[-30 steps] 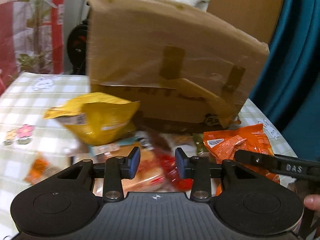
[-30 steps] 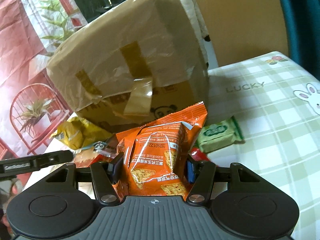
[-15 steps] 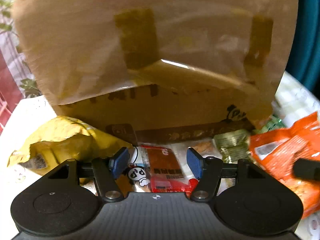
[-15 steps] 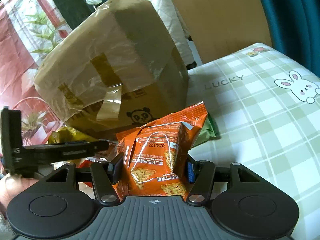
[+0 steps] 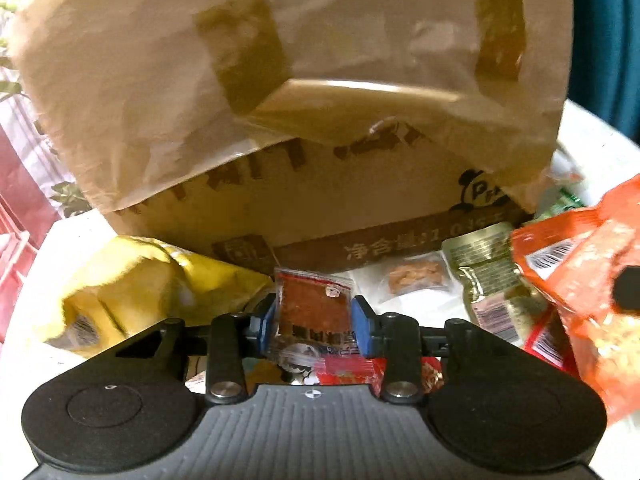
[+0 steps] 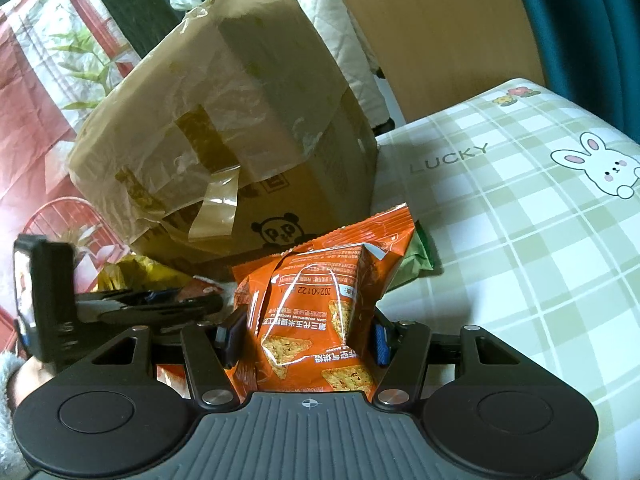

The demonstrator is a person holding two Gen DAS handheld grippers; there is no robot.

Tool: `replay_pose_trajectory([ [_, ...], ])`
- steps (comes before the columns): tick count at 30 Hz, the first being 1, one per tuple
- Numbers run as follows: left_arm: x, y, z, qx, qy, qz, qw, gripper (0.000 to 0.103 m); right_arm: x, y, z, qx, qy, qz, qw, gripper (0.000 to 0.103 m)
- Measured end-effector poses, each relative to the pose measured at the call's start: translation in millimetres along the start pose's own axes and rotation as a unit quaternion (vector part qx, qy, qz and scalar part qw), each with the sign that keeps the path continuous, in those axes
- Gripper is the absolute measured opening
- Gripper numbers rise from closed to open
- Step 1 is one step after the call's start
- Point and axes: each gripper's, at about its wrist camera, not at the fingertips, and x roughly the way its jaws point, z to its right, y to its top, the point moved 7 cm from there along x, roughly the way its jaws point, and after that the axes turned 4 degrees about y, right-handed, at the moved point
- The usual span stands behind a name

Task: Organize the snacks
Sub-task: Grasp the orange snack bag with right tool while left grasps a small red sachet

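My left gripper (image 5: 314,322) is shut on a small red snack packet (image 5: 314,308), held just in front of the taped cardboard box (image 5: 280,100). My right gripper (image 6: 306,340) is shut on an orange chip bag (image 6: 320,280), held above the table in front of the same box (image 6: 224,120). The orange bag also shows at the right edge of the left wrist view (image 5: 580,280). The left gripper shows side-on at the left of the right wrist view (image 6: 152,304).
A yellow bag (image 5: 132,288), an olive packet (image 5: 488,276) and a clear packet (image 5: 416,280) lie at the box's foot. A green packet (image 6: 416,256) lies behind the orange bag. The green checked tablecloth (image 6: 520,220) stretches to the right.
My left gripper moved in toward the box and closed on the red packet. My right gripper kept its hold on the orange bag and drew back a little.
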Motion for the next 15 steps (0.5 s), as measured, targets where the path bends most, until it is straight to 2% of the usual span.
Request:
replay_pose_trajectory([
  [8, -54.5, -9.8, -24.9, -0.043, -0.052, 0.051, 0.9964, 0.040, -5.7, 3.3, -4.8, -0.009, -0.004, 0.003, 1.000, 0.054],
  [15, -91.3, -10.3, -47.6, -0.066, -0.065, 0.086, 0.9920, 0.040, -22.8, 7.2, -19.0, -0.016, 0.009, 0.013, 1.000, 0.054],
])
